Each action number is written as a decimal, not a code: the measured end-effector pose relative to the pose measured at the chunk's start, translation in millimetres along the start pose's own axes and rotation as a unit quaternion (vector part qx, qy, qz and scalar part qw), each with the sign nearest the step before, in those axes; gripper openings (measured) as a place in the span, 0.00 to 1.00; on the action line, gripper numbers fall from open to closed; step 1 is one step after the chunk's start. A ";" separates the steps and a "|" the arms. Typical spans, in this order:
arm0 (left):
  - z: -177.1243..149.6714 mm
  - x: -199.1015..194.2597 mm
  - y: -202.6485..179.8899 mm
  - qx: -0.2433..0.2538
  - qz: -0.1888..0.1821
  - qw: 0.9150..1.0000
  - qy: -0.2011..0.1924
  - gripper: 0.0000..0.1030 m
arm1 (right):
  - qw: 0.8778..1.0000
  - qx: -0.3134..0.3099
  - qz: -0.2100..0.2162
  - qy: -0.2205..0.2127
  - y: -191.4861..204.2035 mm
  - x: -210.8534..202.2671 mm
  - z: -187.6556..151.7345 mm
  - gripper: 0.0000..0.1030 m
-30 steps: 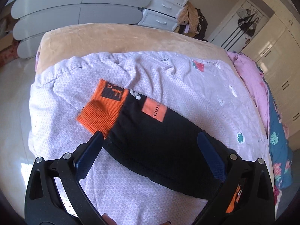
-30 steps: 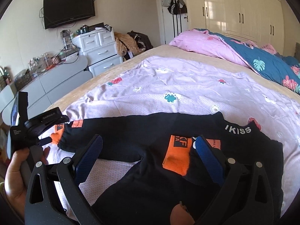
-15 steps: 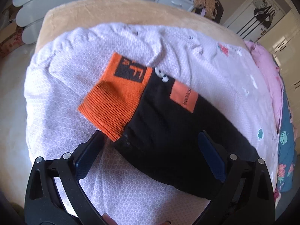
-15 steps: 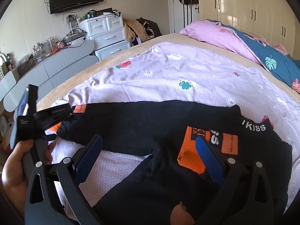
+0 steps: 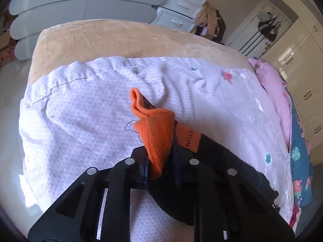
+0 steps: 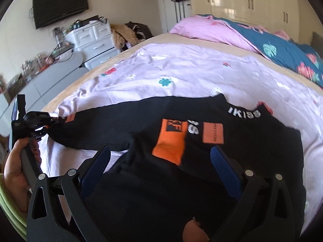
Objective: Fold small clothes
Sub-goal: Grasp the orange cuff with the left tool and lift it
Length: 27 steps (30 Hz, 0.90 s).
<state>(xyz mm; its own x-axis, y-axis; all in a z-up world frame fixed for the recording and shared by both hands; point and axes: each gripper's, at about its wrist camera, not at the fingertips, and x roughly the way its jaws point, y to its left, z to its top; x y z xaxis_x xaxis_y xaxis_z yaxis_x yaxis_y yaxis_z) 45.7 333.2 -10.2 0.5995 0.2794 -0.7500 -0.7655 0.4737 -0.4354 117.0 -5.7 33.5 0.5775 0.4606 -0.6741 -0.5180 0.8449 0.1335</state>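
A small black top [image 6: 141,181] with orange cuffs lies spread on the lilac quilt [image 6: 181,64]. One sleeve is folded across its chest, its orange cuff [image 6: 169,143] beside an orange patch. My right gripper [image 6: 161,151] hovers open just above that cuff, touching nothing. The other sleeve [image 5: 222,171] stretches out to the left. My left gripper [image 5: 159,157] is closing its jaws on that sleeve's orange cuff [image 5: 157,129], which is bunched between the pads. In the right wrist view the left gripper [image 6: 54,121] sits at the sleeve's end, held by a hand [image 6: 16,171].
The quilt [image 5: 90,121] covers a tan mattress edge [image 5: 121,38]. A pink blanket [image 6: 212,32] and a blue floral duvet [image 6: 282,50] lie at the far side of the bed. White drawers [image 6: 94,38] and grey cabinets [image 5: 80,10] stand beyond the bed.
The left jaws went from wide open around the sleeve end to pinched on the orange cuff, which now stands bunched. The right gripper sank closer to the top.
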 end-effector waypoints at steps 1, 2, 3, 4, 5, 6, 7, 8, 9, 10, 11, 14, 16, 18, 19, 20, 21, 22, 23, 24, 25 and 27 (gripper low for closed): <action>0.2 -2.4 -2.1 0.000 -0.009 1.000 -0.002 0.09 | 1.000 0.005 -0.001 0.001 -3.6 0.1 -1.5 0.96; 0.8 -5.2 -3.0 -0.001 -0.017 1.000 -0.006 0.09 | 1.000 0.011 -0.002 0.004 -7.7 0.7 -2.5 0.96; 1.4 -9.6 -3.8 -0.002 -0.026 1.000 -0.012 0.08 | 1.000 0.015 -0.003 0.006 -10.2 0.9 -3.3 0.96; 2.2 -15.7 -6.5 0.000 -0.034 0.999 -0.020 0.07 | 1.000 0.017 -0.005 0.008 -11.7 1.4 -3.7 0.96; 2.4 -19.9 -8.4 0.003 -0.039 0.999 -0.027 0.07 | 1.000 0.016 -0.011 0.011 -12.7 1.8 -4.1 0.96; 2.8 -23.9 -10.6 0.007 -0.046 0.998 -0.032 0.04 | 1.000 0.014 -0.018 0.011 -12.9 1.9 -4.1 0.96; 2.9 -28.4 -14.2 0.012 -0.057 0.998 -0.037 0.04 | 1.000 0.013 -0.023 0.009 -13.5 1.4 -4.5 0.96; 2.7 -31.8 -17.4 0.017 -0.061 0.997 -0.041 0.04 | 1.000 0.014 -0.026 0.008 -15.0 1.0 -4.9 0.96; 2.1 -35.2 -20.4 0.024 -0.063 0.997 -0.046 0.04 | 0.999 0.019 -0.027 0.011 -17.8 0.9 -5.1 0.96; 1.7 -39.6 -23.8 0.031 -0.067 0.996 -0.053 0.04 | 0.999 0.023 -0.027 0.012 -19.3 0.8 -5.1 0.96; 1.1 -42.8 -26.6 0.035 -0.074 0.995 -0.055 0.04 | 0.999 0.029 -0.027 0.013 -22.1 -0.7 -5.0 0.96; -1.5 -47.6 -38.7 0.048 -0.091 0.993 -0.059 0.04 | 0.999 0.036 -0.030 0.005 -28.3 -6.9 -3.5 0.96; -3.7 -51.1 -46.4 0.055 -0.102 0.991 -0.062 0.04 | 0.999 0.042 -0.032 0.000 -32.9 -11.6 -2.5 0.96; -5.6 -53.4 -52.8 0.064 -0.111 0.990 -0.064 0.04 | 0.998 0.053 -0.032 -0.003 -38.5 -15.6 -2.5 0.96; -6.6 -54.4 -56.5 0.068 -0.114 0.989 -0.065 0.04 | 0.998 0.056 -0.033 -0.004 -40.4 -16.6 -2.1 0.96; -7.4 -55.3 -60.1 0.073 -0.116 0.988 -0.065 0.04 | 0.998 0.059 -0.034 -0.004 -42.4 -17.8 -2.2 0.96; -7.8 -56.3 -61.9 0.076 -0.118 0.988 -0.065 0.04 | 0.998 0.060 -0.035 -0.005 -44.0 -18.7 -2.1 0.96; -7.7 -56.2 -64.9 0.077 -0.122 0.987 -0.066 0.04 | 0.997 0.062 -0.036 -0.006 -45.2 -20.0 -2.2 0.96; -8.0 -56.5 -67.3 0.078 -0.126 0.987 -0.066 0.04 | 0.997 0.064 -0.039 -0.007 -47.1 -21.8 -2.3 0.96; -8.4 -57.4 -70.0 0.080 -0.130 0.986 -0.066 0.04 | 0.997 0.066 -0.040 -0.009 -48.8 -23.6 -2.4 0.96; -9.2 -59.2 -73.6 0.083 -0.135 0.985 -0.068 0.03 | 0.997 0.068 -0.041 -0.011 -50.7 -25.4 -2.4 0.96; -11.1 -63.7 -81.6 0.090 -0.144 0.983 -0.072 0.03 | 0.996 0.073 -0.046 -0.014 -54.7 -29.3 -2.4 0.96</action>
<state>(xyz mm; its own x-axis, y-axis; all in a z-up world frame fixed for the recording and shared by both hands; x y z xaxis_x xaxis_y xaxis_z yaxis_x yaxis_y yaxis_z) 67.3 267.5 67.6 0.8219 0.2217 -0.5248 -0.5136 0.6870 -0.5141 126.9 -66.1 44.2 0.6372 0.3852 -0.6675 -0.3654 0.9136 0.1785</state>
